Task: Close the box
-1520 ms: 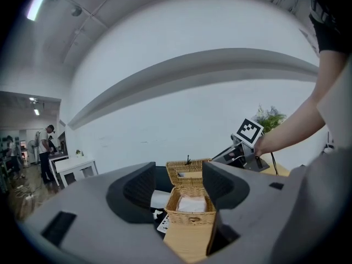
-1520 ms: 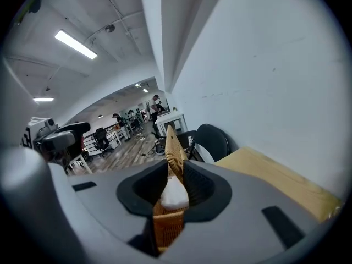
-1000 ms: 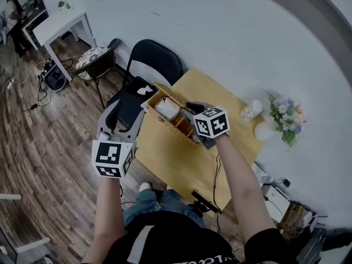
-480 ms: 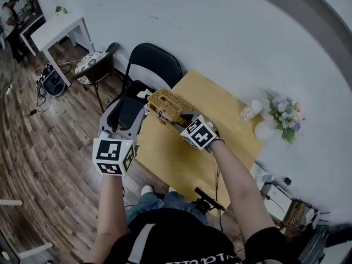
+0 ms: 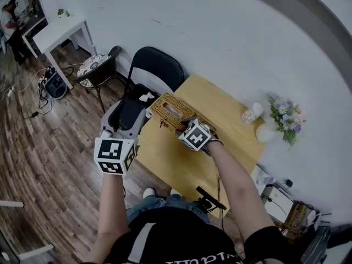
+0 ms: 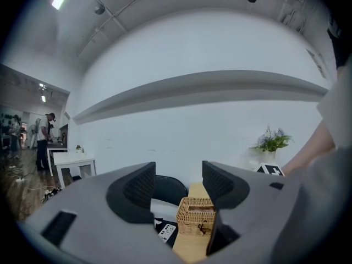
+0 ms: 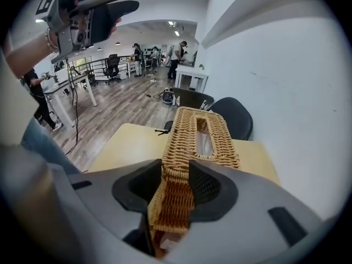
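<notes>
Wicker box (image 7: 198, 139), lid down and contents mostly hidden, sits at the table's (image 5: 220, 109) edge nearest the black chair (image 5: 157, 67). The right gripper (image 7: 175, 188) pinches its rim, jaws just eased wider. Left gripper (image 6: 177, 188) gapes empty.

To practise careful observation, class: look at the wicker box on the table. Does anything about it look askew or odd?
Nothing is spilled or damaged. The lid of the wicker box is down, but its near end sits between the pads of the right claw, whose jaws have just been opening, and seems slightly skewed there.
</notes>
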A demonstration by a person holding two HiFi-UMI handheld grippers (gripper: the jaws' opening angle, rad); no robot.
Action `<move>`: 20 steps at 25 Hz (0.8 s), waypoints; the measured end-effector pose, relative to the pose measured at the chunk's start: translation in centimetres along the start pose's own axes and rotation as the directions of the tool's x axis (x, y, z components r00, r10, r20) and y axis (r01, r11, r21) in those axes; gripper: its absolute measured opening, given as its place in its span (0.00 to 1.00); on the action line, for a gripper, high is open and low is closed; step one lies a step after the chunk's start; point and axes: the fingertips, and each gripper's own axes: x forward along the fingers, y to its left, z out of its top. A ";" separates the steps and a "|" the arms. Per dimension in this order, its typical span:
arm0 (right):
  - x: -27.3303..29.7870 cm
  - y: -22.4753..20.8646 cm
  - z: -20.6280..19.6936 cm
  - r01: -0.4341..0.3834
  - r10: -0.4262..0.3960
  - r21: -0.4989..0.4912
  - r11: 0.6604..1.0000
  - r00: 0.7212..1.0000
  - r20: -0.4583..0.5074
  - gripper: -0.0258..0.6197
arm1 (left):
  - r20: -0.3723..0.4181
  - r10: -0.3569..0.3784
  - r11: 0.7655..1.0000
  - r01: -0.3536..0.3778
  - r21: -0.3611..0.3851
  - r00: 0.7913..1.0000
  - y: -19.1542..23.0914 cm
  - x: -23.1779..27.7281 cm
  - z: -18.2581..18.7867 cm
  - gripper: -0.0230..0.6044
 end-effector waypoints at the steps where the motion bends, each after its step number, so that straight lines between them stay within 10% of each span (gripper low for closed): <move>1: -0.2 0.0 0.1 0.002 -0.002 0.003 1.000 1.000 -0.001 0.29 | 0.003 -0.006 1.000 0.006 0.001 1.000 -0.1 0.0 0.2 0.47; 11: -5.5 -1.7 4.4 0.059 -0.081 0.140 0.988 0.984 0.160 0.27 | 0.039 -0.087 0.996 0.086 0.027 0.995 -2.0 0.7 2.0 0.47; 20: -13.2 -2.9 7.2 0.146 -0.249 0.294 0.944 0.903 0.351 0.27 | 0.073 -0.170 0.984 0.166 0.057 0.983 -3.9 1.5 3.8 0.47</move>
